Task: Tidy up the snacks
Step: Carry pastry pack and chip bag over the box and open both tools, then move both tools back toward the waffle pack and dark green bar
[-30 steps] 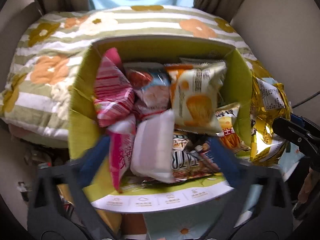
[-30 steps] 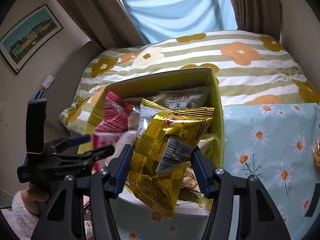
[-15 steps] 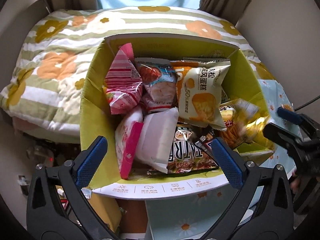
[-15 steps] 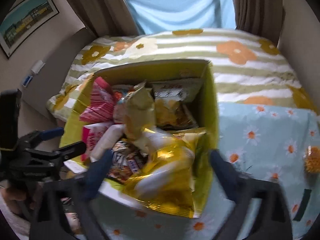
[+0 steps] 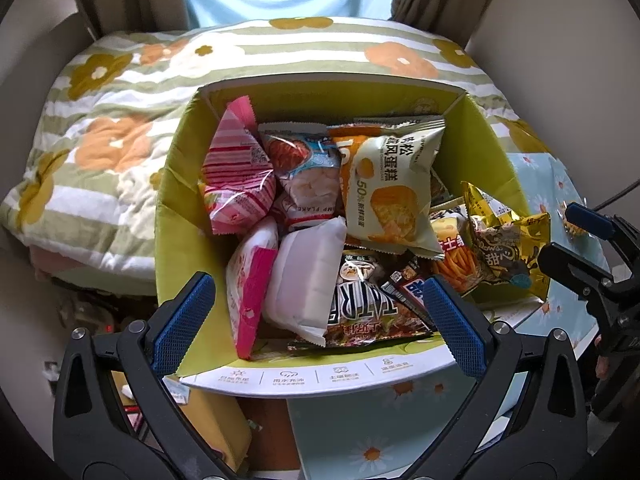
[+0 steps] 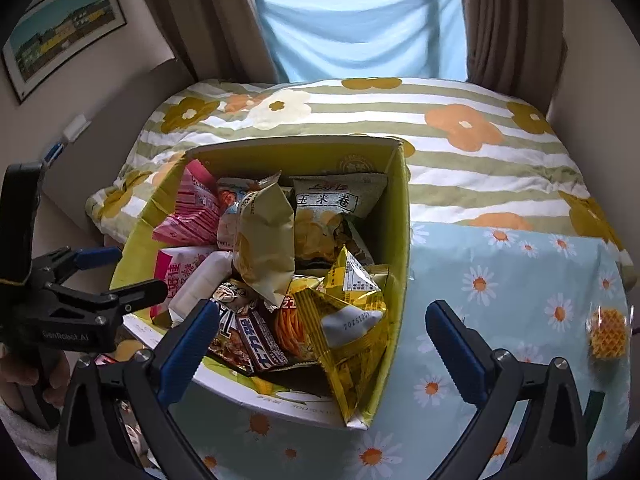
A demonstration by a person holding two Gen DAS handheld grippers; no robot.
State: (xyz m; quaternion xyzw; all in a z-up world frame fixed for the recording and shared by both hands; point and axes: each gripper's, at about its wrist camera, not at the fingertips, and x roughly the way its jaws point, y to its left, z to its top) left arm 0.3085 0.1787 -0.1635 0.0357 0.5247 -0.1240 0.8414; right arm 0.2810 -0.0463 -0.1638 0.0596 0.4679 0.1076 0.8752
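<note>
the blue-padded fingers (image 6: 184, 348) of the right gripper (image 6: 324, 344) stand wide apart and hold nothing, and the left gripper (image 5: 320, 324) is likewise spread and empty above the near rim of the green box (image 5: 172, 200). the gold snack bag (image 6: 348, 320) rests inside the box at the 5 o'clock corner, leaning on the wall; a waffle snack (image 6: 608, 332) lies at 3 o'clock on the daisy cloth (image 6: 500, 272).

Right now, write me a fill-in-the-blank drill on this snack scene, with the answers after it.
1. The gold bag lies inside the ___.
2. Both the right tongs and the left tongs are ___.
3. The waffle lies on the daisy cloth, ___ the box.

Answers: box; open; outside
</note>
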